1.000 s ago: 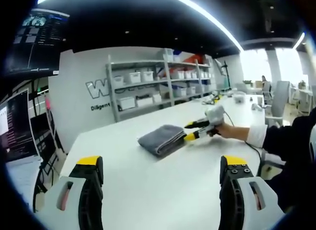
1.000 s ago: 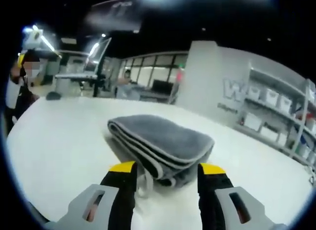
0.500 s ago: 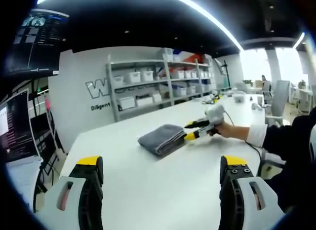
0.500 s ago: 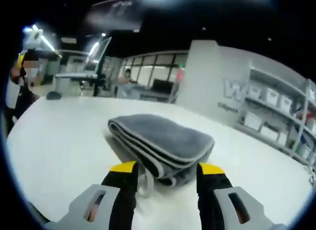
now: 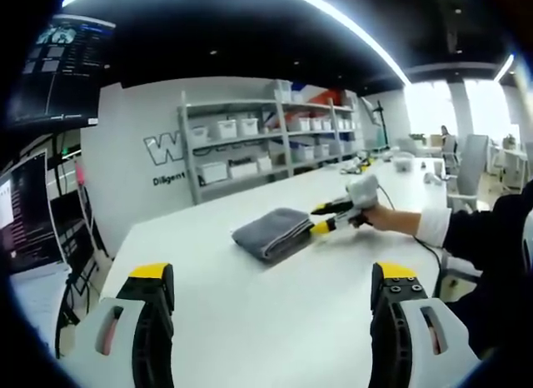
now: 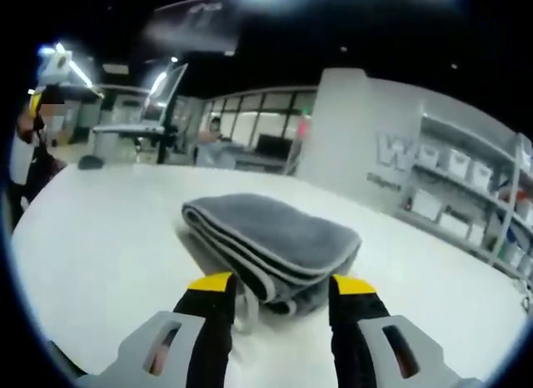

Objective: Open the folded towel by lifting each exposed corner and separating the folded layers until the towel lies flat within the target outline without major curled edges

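A large grey letter "W" (image 5: 163,147) stands on the white wall (image 5: 125,188), cut off by the shelves (image 5: 250,146); under it a smaller dark line begins "Diligen". In the right gripper view the same "W" (image 6: 393,151) shows on that wall, its small line unreadable.

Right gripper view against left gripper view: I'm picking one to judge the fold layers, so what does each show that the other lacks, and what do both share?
The right gripper view alone shows the stacked layers with their pale hems along the towel's near edge, framed by the open right gripper.

The left gripper view alone shows the whole scene from afar: the left gripper open and well short of the towel, the person's hand holding the right gripper, and the shelving behind.

Both show the grey towel, folded, on the white table.
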`<state>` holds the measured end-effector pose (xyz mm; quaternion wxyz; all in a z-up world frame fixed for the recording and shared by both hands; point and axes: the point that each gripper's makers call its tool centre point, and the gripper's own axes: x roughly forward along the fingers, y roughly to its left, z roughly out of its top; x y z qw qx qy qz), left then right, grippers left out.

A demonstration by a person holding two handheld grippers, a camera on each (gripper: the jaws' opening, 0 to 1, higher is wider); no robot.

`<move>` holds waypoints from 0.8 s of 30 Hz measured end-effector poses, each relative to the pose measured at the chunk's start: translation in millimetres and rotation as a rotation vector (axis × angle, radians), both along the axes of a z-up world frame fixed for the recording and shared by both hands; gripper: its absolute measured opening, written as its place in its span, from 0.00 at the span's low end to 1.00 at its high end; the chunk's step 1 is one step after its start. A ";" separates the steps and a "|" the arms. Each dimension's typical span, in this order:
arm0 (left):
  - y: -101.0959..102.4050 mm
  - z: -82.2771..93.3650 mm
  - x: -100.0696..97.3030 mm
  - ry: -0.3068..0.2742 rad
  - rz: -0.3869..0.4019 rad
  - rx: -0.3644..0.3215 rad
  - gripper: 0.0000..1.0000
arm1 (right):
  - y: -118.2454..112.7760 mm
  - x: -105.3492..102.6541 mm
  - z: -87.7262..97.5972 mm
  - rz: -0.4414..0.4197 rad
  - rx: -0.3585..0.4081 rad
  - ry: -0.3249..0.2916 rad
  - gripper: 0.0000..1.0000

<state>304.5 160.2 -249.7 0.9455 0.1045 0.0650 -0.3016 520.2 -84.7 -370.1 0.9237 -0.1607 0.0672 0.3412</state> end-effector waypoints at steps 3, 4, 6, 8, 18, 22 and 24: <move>0.6 -0.5 0.6 0.002 0.001 -0.001 0.97 | -0.6 0.0 -0.3 -0.002 -0.002 -0.001 0.40; 0.9 -0.5 0.7 0.002 0.001 -0.001 0.97 | -0.7 -0.1 -0.6 -0.002 -0.001 0.001 0.40; 1.5 -0.3 0.7 0.001 0.002 -0.002 0.97 | -0.9 0.0 -1.5 -0.003 -0.002 0.004 0.39; 2.2 0.2 0.6 0.000 0.004 -0.004 0.97 | -0.9 -0.1 -1.9 -0.003 -0.005 0.003 0.39; 2.2 -1.3 0.7 0.004 0.003 -0.001 0.97 | -0.2 -1.6 -3.2 -0.001 -0.005 0.010 0.36; 1.8 -1.4 -0.2 0.003 0.003 0.000 0.97 | 0.7 -2.7 -3.6 0.003 -0.003 0.015 0.33; 1.8 -0.8 -0.7 0.001 0.003 0.000 0.97 | 1.3 -2.8 -3.9 0.005 -0.007 0.014 0.33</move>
